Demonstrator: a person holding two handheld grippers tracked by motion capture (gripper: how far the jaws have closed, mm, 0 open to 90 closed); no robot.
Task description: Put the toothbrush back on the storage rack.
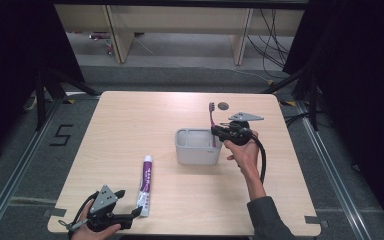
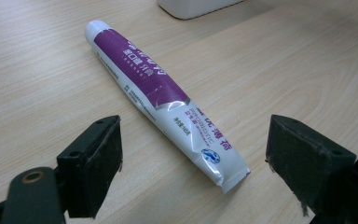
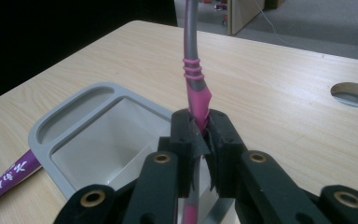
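One toothbrush [image 3: 196, 93] end behind claw pads [image 3: 186, 135]

Your table [image 1: 130, 130] shows a pale wood-grain laminate, smooth with a low sheen. The toothpaste tube [image 2: 158, 100] is soft plastic foil, glossy, in purple and white print, with light creasing near its crimped end. The toothbrush [image 3: 196, 88] in your right hand-held gripper [image 3: 201, 128] has a smooth plastic handle, grey with pink rubbery-looking ribs. The holder [image 3: 74, 126] is grey plastic, matt and smooth, with a paler inner wall. On your left hand-held gripper [image 2: 193, 168], the pads [image 2: 307, 158] are black, matt and rough, frayed at the edges. Brass-coloured metal rivets sit in the black plastic links.
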